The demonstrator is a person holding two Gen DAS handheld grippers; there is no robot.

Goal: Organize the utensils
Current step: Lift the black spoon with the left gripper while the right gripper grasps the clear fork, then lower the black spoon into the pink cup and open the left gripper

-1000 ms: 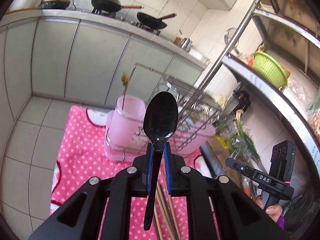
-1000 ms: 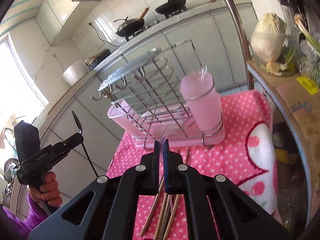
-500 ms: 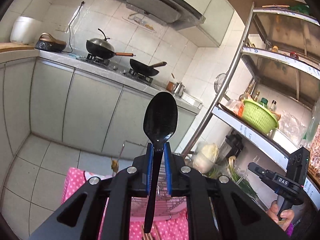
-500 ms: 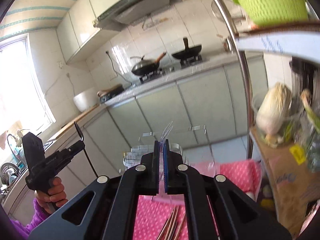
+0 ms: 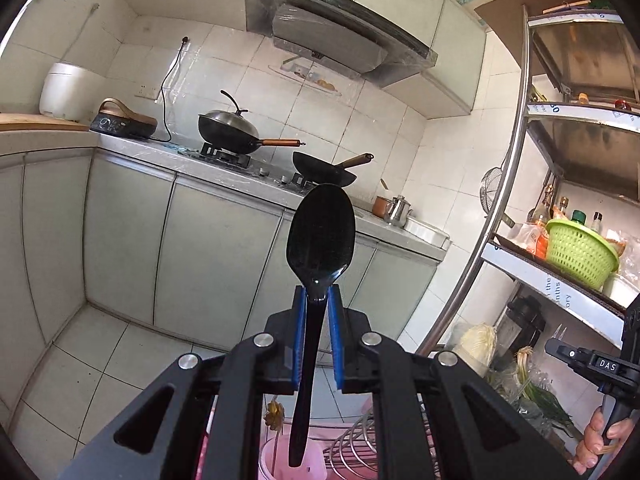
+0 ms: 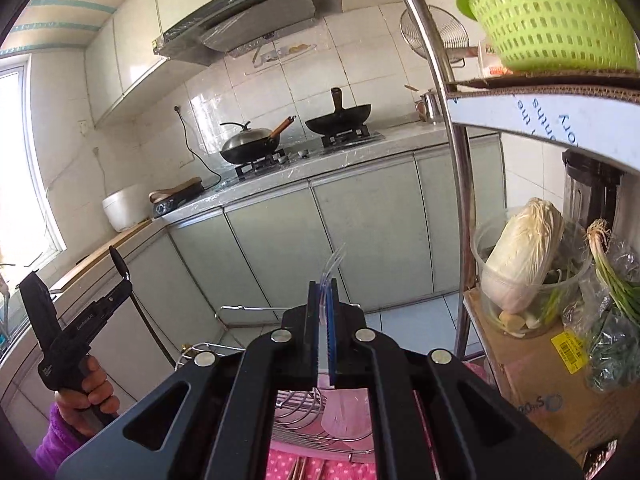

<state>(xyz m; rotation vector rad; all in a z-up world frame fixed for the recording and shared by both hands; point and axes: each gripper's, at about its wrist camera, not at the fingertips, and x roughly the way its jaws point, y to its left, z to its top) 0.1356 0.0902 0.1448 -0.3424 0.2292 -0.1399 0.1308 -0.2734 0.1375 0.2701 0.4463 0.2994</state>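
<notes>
**Both jaws loaded, utensils held high over the pink holder**

The jaws of the left gripper (image 5: 317, 312) are clamped on the neck of a black spoon (image 5: 320, 236), bowl up and forward, handle running back down between the blue pads toward the pink utensil cup (image 5: 276, 460) at the bottom of the left wrist view. The jaws of the right gripper (image 6: 325, 320) are closed almost flat on a thin clear plastic utensil (image 6: 334, 268), likely a fork, though its tip is too faint to say for certain.

Gripping the spoon just below the bowl leaves the long handle free, which would suit dropping it handle-first into the cup. The clear piece is pinched edge-on, probably because it is too thin to hold any other way.

Both grippers sit high and point out across the kitchen rather than down at the work. Below them lie the wire dish rack (image 6: 296, 404) on its pink tray, and wooden chopsticks (image 6: 300, 472) on the pink dotted cloth (image 6: 280, 464), not yet sorted. In the right wrist view, the left gripper shows with its spoon, a hand (image 6: 90, 392) in a purple sleeve around the grip.

To the right a steel shelf post (image 6: 456, 200) stands close, with a cabbage (image 6: 520, 252) in a tub, spring onions and a green basket (image 6: 548, 12) on the shelves; swinging the right gripper sideways could catch that post. Across the room, the counter (image 5: 240, 168) carries two woks and is well apart.
</notes>
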